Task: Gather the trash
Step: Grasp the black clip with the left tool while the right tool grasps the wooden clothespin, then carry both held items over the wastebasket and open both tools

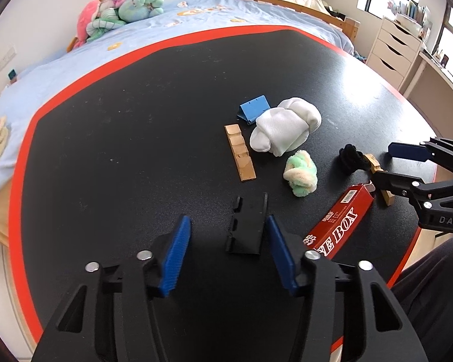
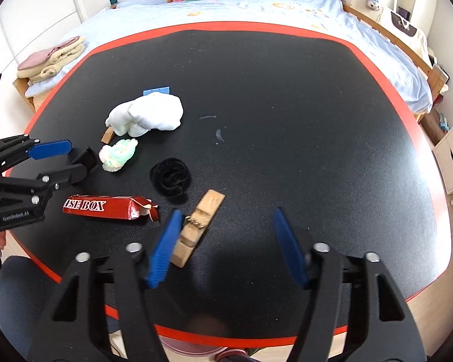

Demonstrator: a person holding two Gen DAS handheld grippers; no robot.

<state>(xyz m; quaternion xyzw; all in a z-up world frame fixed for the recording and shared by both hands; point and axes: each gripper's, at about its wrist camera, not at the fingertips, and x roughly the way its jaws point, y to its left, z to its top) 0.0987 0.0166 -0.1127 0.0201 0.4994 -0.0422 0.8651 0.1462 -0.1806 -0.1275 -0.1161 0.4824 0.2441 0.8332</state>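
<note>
On the black table [image 1: 120, 150], my left gripper [image 1: 228, 226] is open. A flat black plastic piece [image 1: 247, 226] lies between its blue pads, close to the right pad and apart from the left one. My right gripper [image 2: 226, 212] is open too, just above a wooden clip piece [image 2: 199, 226] that lies by its left finger [image 2: 166, 241]. A torn red box [image 2: 105, 208] lies between the two grippers. A black fuzzy ring [image 2: 170, 178] and a green-and-white fluffy ball [image 2: 117, 152] sit beyond it.
A white cloth bundle [image 1: 284, 128], a blue plastic piece [image 1: 253, 110] and a wooden strip [image 1: 240, 152] lie mid-table. The table has a red rim [image 1: 24, 157]. Behind it stands a bed [image 1: 75, 60] with plush toys [image 1: 120, 9]; white drawers [image 1: 392, 51] are at the right.
</note>
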